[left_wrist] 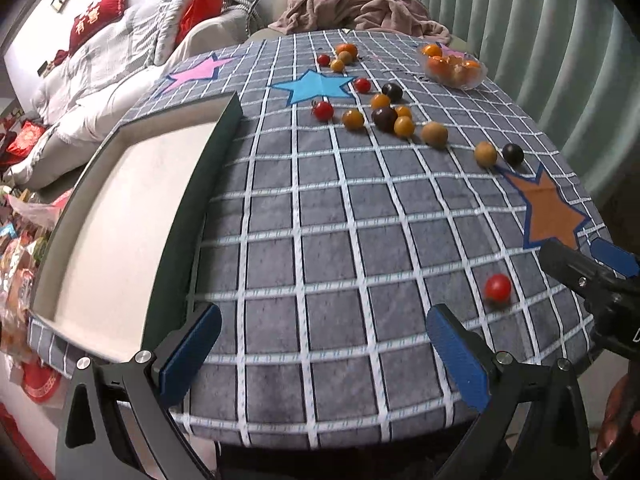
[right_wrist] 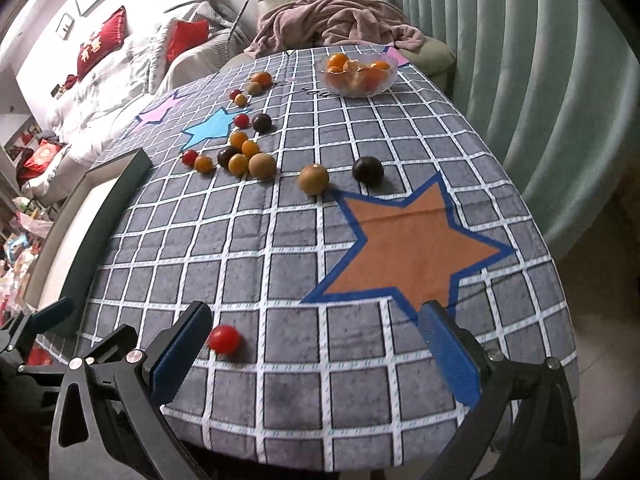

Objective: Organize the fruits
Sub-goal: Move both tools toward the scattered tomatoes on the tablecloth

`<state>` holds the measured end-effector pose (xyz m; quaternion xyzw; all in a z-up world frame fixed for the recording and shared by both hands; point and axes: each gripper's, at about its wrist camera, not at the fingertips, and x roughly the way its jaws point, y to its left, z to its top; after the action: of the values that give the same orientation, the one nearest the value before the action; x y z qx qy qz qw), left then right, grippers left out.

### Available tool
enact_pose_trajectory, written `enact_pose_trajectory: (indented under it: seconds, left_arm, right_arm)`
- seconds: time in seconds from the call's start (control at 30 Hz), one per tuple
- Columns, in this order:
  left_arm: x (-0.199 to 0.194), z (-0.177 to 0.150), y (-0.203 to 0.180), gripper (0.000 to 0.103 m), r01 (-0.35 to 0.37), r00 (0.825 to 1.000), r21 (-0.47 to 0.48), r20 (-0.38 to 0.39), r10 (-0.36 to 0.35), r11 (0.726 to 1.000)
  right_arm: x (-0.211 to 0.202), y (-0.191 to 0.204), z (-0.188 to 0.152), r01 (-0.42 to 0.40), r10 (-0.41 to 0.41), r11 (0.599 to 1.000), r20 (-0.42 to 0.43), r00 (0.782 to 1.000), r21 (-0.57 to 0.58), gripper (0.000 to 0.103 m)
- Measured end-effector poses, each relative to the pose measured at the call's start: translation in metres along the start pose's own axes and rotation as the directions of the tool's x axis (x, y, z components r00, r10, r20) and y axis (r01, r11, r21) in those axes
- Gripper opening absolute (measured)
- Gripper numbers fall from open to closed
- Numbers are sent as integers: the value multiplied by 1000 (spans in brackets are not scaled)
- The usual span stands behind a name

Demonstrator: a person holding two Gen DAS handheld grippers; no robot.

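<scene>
while low, both grippers (left_wrist: 324,354) (right_wrist: 316,354) gape

open cloth mid-table (right_wrist: 280,248), tray (left_wrist: 208,184) left, fruit cluster (left_wrist: 384,116) beyond

Grey white-gridded tablecloth (right_wrist: 280,280) with an orange star (right_wrist: 412,248); red tomato (right_wrist: 224,339).

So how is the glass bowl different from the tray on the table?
The bowl is clear, round and holds orange fruit; the tray is rectangular, dark-rimmed with a pale floor, and empty. The bowl sits at the far edge, the tray along the near left edge. Both rest on the checked tablecloth.
</scene>
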<state>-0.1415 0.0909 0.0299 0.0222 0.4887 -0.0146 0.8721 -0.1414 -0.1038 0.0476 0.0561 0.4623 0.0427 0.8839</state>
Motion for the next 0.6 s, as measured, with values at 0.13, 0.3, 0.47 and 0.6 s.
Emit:
enact_pose_trajectory:
  seconds: [0.13,0.3,0.47,0.6]
  left_arm:
    - [-6,-4,-4,103,-2,1000,6,4,2,1000]
    - [-13,-7,-10,103,3,1000,20,10,-3,1000]
    - [-15,-7,-17,103,1,1000,36,11,-1,999]
    - [-13,-8,-23,103,-6,1000,49,3,6,999]
  right_arm:
    - [-5,1,-4,1,-1,1000,7,1000,-9,103]
    - [-11,-2,-3,1,-1,1000,21,1000,-9,103]
    - [-15,-6,-4,-2,2,1000,30,1000,-7,103]
    - [-16,-13,-5,-8,8,1000,33,999,6,103]
